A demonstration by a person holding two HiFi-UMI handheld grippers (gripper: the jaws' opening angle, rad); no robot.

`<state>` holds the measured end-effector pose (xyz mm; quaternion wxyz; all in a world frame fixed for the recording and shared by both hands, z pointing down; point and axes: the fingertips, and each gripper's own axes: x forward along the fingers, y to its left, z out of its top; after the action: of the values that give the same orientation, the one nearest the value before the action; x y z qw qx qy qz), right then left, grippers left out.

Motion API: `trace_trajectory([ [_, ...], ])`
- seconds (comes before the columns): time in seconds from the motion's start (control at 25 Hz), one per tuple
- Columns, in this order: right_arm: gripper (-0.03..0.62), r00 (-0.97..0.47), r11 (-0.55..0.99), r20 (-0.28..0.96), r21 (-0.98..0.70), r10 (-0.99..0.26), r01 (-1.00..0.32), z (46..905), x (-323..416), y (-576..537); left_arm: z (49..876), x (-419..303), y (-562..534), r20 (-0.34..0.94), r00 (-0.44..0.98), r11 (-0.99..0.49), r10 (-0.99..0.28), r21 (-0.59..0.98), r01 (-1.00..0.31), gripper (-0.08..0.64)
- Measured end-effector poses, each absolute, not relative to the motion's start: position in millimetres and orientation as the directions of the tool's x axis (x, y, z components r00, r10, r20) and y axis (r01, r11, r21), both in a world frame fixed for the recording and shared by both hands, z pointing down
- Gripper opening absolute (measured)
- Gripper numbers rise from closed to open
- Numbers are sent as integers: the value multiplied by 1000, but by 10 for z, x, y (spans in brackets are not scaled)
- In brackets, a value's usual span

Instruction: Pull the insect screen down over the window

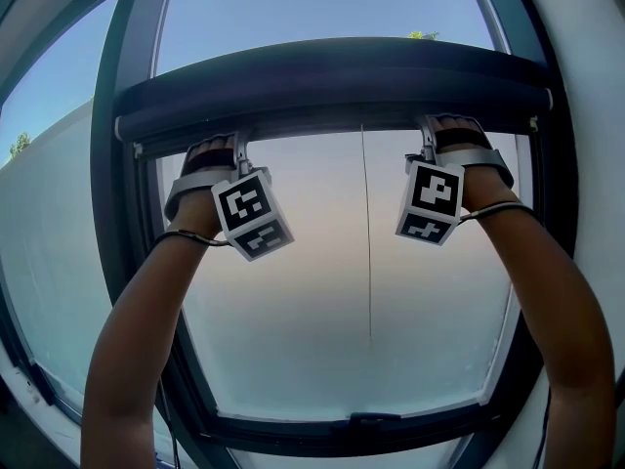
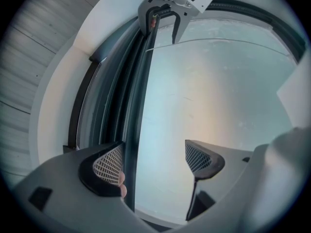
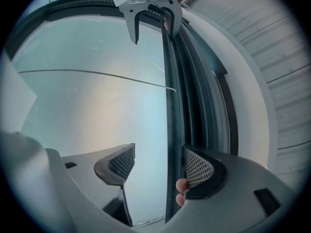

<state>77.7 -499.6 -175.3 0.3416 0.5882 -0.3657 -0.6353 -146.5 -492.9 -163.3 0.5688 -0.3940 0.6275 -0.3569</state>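
Note:
The insect screen's dark roller housing (image 1: 332, 71) spans the top of the window, with the screen's pull bar (image 1: 322, 120) just under it. Both grippers are raised to that bar. My left gripper (image 1: 240, 145) reaches it left of centre and my right gripper (image 1: 427, 127) right of centre. In the left gripper view the dark bar (image 2: 138, 106) runs between the wide-apart jaws of the left gripper (image 2: 153, 164), close to the left pad. In the right gripper view the bar (image 3: 172, 106) passes between the spread jaws of the right gripper (image 3: 160, 166), beside the right pad. Neither pair clamps it.
A thin pull cord (image 1: 367, 233) hangs from the bar's middle in front of the pane. The dark window frame (image 1: 132, 262) surrounds the glass, with a handle (image 1: 376, 420) on its lower rail. White wall (image 1: 596, 115) stands at the right.

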Motion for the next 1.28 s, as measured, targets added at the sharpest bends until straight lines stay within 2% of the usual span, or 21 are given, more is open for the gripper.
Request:
trace_trajectory([
  [0.2,287,-67,-484,-483,875,-873,1,-1481,767,-4992,-1365,-1478,-4918,-399,-33,400,-916,-913,-82,380],
  [1.28,301,-49,-420,-418,907,-907,28,-1206,806,-5003,-1074,-1464,-4915,-332,-33,334,-943,-941,-63,380],
])
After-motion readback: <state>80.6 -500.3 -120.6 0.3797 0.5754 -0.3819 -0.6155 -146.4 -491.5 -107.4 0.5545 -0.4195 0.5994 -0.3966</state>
